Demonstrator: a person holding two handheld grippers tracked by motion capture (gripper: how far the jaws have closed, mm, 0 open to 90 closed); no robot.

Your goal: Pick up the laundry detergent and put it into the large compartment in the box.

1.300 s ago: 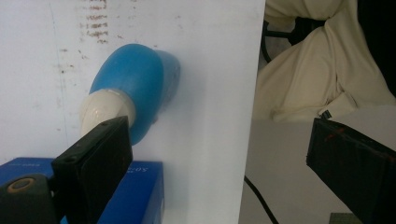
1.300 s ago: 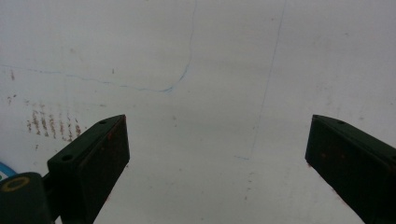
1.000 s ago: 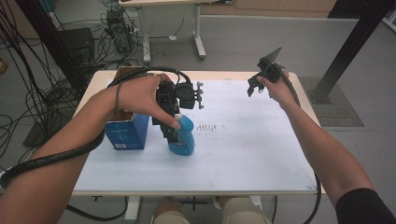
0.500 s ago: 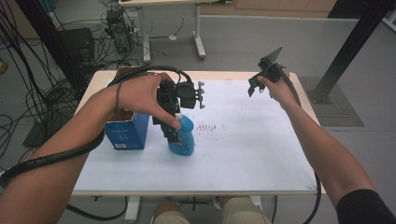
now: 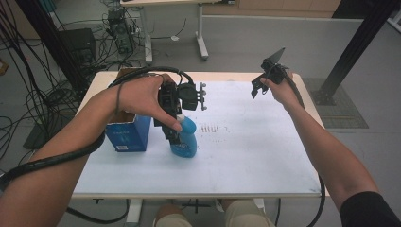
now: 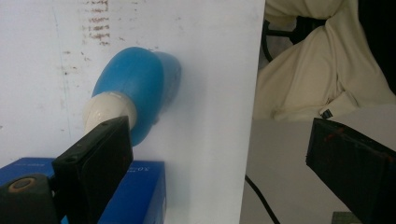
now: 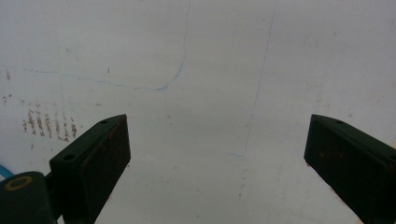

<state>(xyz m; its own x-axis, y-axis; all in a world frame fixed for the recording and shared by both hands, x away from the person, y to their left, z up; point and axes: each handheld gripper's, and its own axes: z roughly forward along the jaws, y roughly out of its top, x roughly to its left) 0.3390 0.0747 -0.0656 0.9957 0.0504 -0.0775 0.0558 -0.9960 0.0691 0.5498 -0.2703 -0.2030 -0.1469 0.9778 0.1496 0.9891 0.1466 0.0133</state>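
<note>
My left gripper (image 5: 176, 137) stands open beside the bottle (image 5: 185, 139) near the table's (image 5: 265, 156) front-left edge; it may tip. Right gripper (image 7: 217, 154) is open, empty.

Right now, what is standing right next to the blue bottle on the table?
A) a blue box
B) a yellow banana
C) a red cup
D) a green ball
A: in the high view a blue box stands on the white table just beside the blue bottle, and its corner also shows under the bottle in the left gripper view.
</note>
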